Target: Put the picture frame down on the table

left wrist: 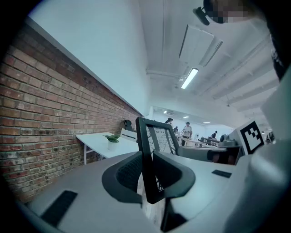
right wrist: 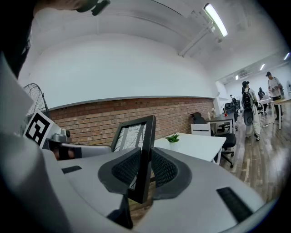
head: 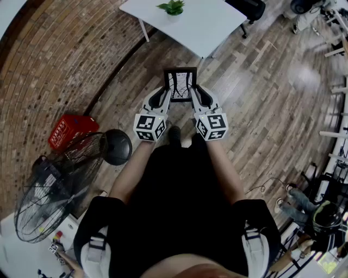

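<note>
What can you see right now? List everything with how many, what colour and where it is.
picture frame: one, black, held up in front of the person, clamped at both side edges
table: one, white, just beyond the frame
plant: one, green, on the table
chair: one, black, at the table's far right
crate: one, red, at left
fan: one, black, lower left
people: two, far off in the right gripper view
left gripper: one, white, shut on the frame's left edge
right gripper: one, white, shut on the frame's right edge
</note>
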Demonstrator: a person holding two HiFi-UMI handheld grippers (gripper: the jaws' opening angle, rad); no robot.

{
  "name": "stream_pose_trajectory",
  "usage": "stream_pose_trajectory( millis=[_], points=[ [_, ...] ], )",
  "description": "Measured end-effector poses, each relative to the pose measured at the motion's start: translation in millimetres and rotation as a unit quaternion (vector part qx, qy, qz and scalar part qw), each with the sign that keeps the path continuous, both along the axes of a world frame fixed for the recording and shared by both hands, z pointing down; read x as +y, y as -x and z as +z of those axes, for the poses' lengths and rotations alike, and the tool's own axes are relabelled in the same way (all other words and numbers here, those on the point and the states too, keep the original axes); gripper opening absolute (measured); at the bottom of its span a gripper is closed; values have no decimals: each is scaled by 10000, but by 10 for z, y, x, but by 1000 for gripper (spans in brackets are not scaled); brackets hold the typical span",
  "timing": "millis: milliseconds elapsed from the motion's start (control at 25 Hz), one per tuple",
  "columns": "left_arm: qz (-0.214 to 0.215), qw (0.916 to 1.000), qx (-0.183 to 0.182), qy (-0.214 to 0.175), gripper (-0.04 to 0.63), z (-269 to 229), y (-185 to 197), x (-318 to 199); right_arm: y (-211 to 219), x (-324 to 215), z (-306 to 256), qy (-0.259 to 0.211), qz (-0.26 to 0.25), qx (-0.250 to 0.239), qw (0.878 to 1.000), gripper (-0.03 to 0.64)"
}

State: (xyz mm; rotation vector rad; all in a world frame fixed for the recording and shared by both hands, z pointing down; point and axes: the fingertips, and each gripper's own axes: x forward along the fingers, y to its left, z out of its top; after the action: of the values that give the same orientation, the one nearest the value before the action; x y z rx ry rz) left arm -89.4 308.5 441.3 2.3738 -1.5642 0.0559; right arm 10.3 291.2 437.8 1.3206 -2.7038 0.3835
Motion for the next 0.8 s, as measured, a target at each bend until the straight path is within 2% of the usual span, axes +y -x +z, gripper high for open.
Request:
stream_pose_trajectory(
  millis=[360, 600, 800],
  points=[
    [17, 10000, 16, 26, 83, -2, 24, 48, 19, 62, 24, 78, 13, -13, 10000, 72],
    [-20, 10000, 30, 16, 83, 3, 49, 30, 42, 55, 30, 84, -143, -204, 9997, 72],
    [19, 10000, 20, 20, 83, 3, 99, 0, 85, 78, 57, 104, -34, -207, 9997, 74]
  ],
)
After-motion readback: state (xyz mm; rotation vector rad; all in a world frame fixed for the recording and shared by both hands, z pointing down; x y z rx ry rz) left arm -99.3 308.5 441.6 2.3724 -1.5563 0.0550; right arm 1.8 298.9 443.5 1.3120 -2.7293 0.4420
